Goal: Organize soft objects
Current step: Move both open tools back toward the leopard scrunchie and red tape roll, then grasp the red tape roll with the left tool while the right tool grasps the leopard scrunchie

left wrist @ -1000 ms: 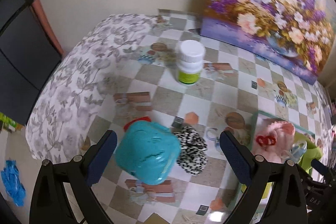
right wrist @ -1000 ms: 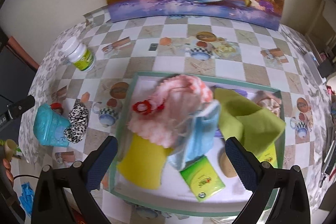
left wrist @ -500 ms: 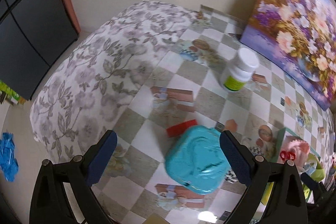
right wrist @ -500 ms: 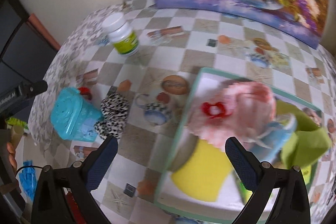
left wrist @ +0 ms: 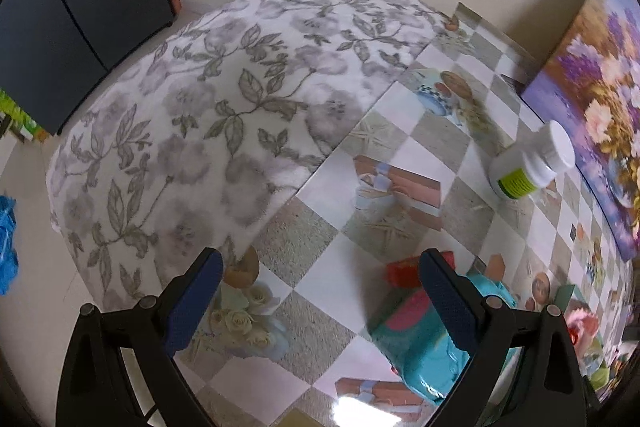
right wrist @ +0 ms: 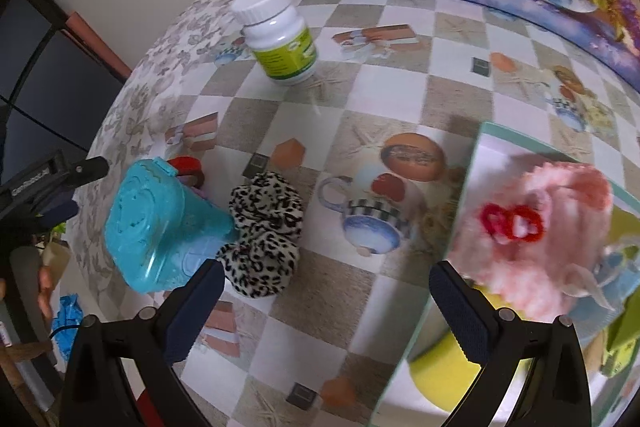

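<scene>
We see a fluffy pink soft toy point(right wrist: 556, 223) in the teal-rimmed tray point(right wrist: 466, 195); both our hand-held grippers, left point(left wrist: 316, 301) and right point(right wrist: 320, 311), gape wide, holding nothing.

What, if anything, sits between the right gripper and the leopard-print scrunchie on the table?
Nothing visible does. The right gripper is open and empty, and the leopard-print scrunchie lies just ahead of its left finger on bare tablecloth. The teal container touches the scrunchie's far side, not the approach side.
</scene>
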Motion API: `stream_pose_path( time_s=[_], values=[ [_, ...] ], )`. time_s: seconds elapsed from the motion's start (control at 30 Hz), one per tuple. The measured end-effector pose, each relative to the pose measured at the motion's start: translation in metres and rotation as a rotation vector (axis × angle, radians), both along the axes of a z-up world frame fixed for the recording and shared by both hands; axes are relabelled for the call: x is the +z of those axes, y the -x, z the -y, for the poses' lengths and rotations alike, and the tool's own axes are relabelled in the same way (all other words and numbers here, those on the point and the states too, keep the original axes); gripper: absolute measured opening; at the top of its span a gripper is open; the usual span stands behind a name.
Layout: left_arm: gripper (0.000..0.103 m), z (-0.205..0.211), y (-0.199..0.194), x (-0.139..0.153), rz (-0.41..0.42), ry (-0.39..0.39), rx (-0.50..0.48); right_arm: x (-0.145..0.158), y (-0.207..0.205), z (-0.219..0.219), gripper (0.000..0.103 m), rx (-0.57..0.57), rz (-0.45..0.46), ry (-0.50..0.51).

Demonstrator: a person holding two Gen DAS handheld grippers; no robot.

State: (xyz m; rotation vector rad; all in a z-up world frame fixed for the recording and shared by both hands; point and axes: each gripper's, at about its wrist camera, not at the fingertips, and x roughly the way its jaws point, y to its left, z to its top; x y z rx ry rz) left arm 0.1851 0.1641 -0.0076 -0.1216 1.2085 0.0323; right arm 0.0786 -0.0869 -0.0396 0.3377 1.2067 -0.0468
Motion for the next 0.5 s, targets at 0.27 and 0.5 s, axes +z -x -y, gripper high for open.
stream_pose_path(
  time_s=[0.27,0.5],
  values=[
    [0.098,0.000,-0.010,-0.006,0.011,0.057,0.009,-0.019,-0.011,0.007,0.103,-0.045,-0.072,-0.065],
    [0.098,-0.001,-0.017,-0.016,-0.019,0.044,0.003,-0.026,-0.022,0.011,0.103,-0.097,-0.122,-0.087]
  ],
)
